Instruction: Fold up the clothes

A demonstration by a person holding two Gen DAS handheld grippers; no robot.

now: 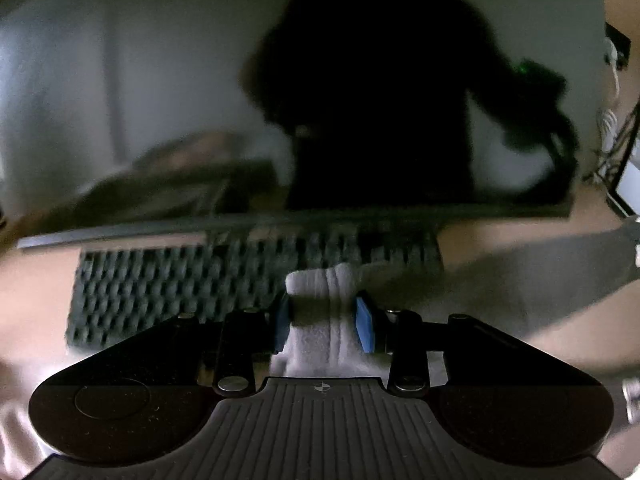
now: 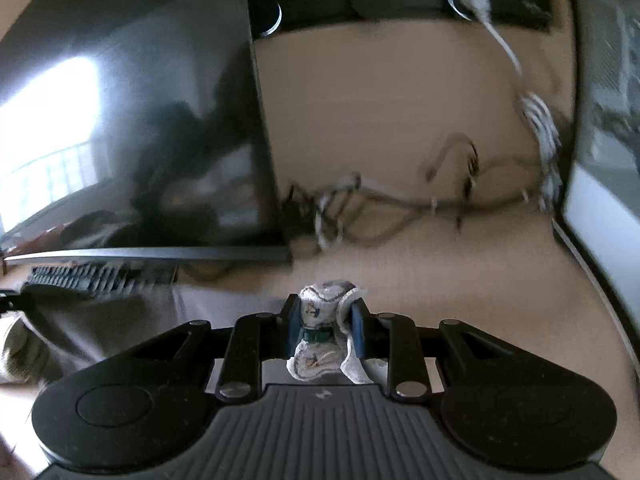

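Observation:
My left gripper (image 1: pixel 325 312) is shut on a bunched fold of pale grey cloth (image 1: pixel 320 288), pinched between its blue pads (image 1: pixel 364 324). The rest of the grey garment (image 1: pixel 540 276) trails off to the right over the desk. My right gripper (image 2: pixel 325 316) is shut on a bunched edge of white cloth with a scalloped trim and a small printed pattern (image 2: pixel 326 300), which hangs down between the fingers. More of the grey garment (image 2: pixel 112 320) shows at the lower left of the right wrist view. Both views are blurred.
A dark monitor (image 1: pixel 360 100) stands ahead, with a black keyboard (image 1: pixel 224 276) in front of it on the wooden desk (image 2: pixel 400 120). A tangle of cables (image 2: pixel 380 200) and a white plug (image 2: pixel 476 0) lie behind. A second screen edge (image 2: pixel 600 200) stands at the right.

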